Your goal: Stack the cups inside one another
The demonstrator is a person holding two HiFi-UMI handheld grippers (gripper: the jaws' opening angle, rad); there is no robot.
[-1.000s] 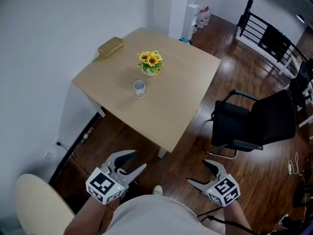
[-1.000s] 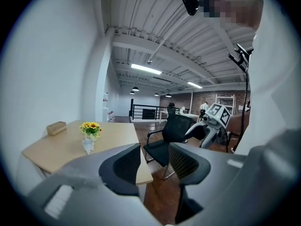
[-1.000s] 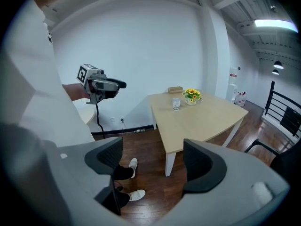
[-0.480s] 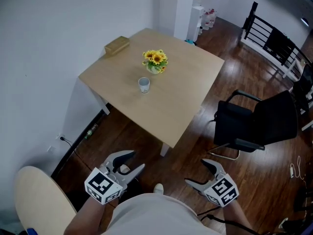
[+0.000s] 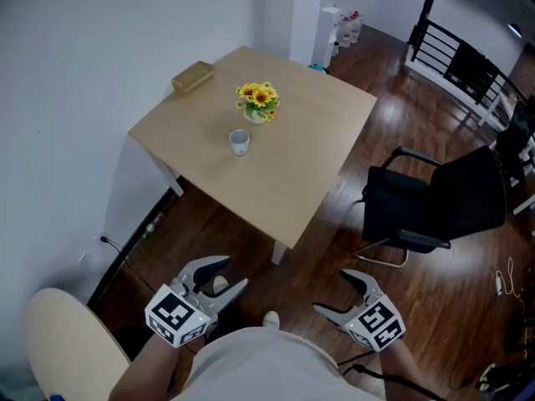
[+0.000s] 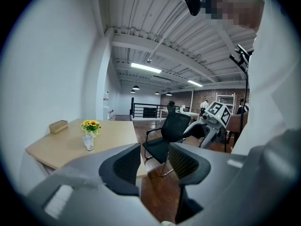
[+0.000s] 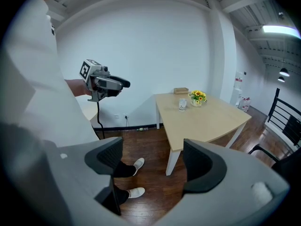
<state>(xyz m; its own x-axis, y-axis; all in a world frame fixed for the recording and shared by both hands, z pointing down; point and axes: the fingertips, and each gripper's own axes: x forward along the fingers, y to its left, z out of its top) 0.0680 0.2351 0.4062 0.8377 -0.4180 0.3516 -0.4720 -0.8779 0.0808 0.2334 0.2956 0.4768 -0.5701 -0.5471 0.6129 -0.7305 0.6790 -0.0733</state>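
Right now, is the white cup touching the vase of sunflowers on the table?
Apart. The head view shows bare tabletop between the white cup and the vase of sunflowers; the right gripper view shows the same gap.

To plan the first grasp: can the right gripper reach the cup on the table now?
Probably not: the open right gripper hangs over the floor, well short of the cup; nothing blocks it.

The cup [image 5: 239,143] is white, the flowers [image 5: 257,97] yellow, the table [image 5: 288,178] pale wood, the chair [image 5: 451,203] black.
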